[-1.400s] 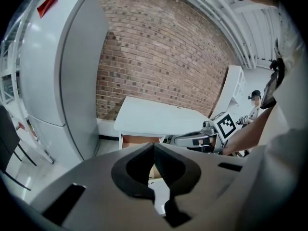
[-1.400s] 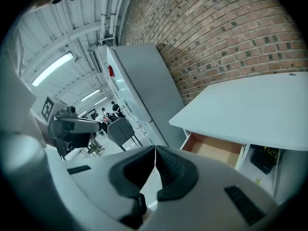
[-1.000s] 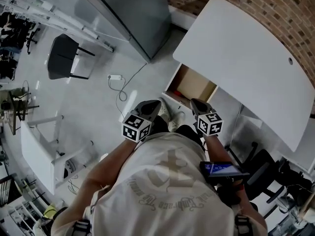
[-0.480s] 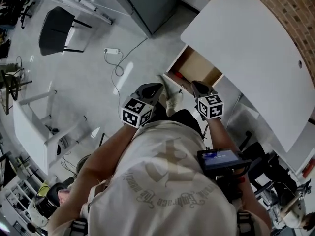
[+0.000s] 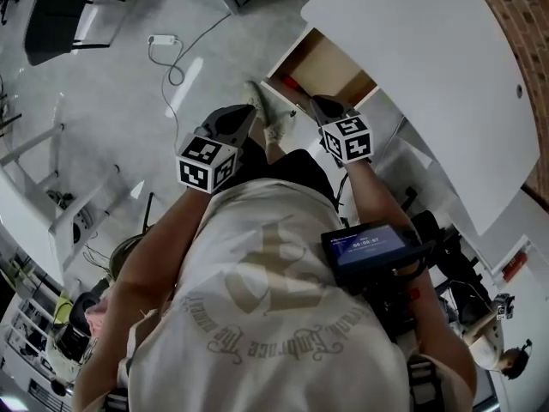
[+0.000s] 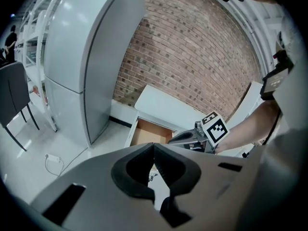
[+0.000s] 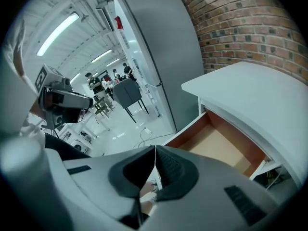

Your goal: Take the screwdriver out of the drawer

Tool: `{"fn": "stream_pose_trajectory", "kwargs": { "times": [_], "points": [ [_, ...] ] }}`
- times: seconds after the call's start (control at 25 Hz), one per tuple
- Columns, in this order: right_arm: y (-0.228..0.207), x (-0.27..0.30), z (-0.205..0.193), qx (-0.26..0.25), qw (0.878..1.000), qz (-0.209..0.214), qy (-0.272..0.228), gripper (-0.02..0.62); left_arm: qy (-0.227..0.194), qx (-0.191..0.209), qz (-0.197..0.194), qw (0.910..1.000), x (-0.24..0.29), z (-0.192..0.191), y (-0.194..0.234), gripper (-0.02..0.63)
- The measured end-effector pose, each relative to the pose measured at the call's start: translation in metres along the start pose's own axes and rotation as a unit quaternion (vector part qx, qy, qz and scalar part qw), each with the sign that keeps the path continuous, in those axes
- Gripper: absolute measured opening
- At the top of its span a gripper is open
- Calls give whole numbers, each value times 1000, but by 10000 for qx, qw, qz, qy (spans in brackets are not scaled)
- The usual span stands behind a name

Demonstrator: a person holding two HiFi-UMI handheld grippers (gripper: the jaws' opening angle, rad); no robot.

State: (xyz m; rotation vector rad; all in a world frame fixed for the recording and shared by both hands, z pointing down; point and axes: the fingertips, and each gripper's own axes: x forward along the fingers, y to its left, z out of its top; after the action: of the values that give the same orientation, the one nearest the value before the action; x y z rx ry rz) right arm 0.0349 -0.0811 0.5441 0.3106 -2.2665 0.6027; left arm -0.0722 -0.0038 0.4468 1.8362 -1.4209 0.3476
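Left gripper (image 5: 245, 112) and right gripper (image 5: 319, 104), both pinched closed on nothing, angle down toward a small red object (image 5: 291, 82), probably the screwdriver, lying just inside the front of the open drawer (image 5: 330, 65). Reaching in with the jaws closed could shove it deeper under the overhanging white desk (image 5: 429, 75), or clip the drawer front. Both forearms stretch ahead of the torso, marker cubes uppermost.

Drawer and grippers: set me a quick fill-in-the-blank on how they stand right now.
1. The drawer under the desk stands ____.
2. The right gripper has its jaws ____, with nothing between them.
3. The left gripper holds ____.
4. The wall behind the desk is built of ____.
Missing words: open; shut; nothing; brick.
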Motion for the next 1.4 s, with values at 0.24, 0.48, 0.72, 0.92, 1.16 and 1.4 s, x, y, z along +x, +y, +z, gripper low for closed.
{"fn": "stream_pose_trajectory", "kwargs": {
  "times": [0.24, 0.48, 0.72, 0.92, 1.16, 1.4],
  "points": [
    [-6, 38, -21, -63, 9990, 90, 437, 25, 75, -132, -4, 9999, 13, -19, 21, 20],
    [-10, 47, -39, -278, 9971, 157, 691, 25, 97, -318, 119, 9994, 15, -39, 20, 20],
    [-19, 49, -40, -221, 9968, 104, 767, 25, 81, -425, 125, 9990, 13, -43, 13, 20],
    [-23, 52, -34, -189, 9968, 98, 769, 25, 39, -537, 104, 9985, 13, -47, 10, 20],
    [-31, 66, -37, -485, 9930, 147, 1071, 25, 46, -726, 74, 9973, 18, -57, 14, 20],
    [-41, 89, -60, -530, 9860, 458, 1510, 25, 85, -973, 140, 9951, 31, -78, 23, 21]
  ]
}}
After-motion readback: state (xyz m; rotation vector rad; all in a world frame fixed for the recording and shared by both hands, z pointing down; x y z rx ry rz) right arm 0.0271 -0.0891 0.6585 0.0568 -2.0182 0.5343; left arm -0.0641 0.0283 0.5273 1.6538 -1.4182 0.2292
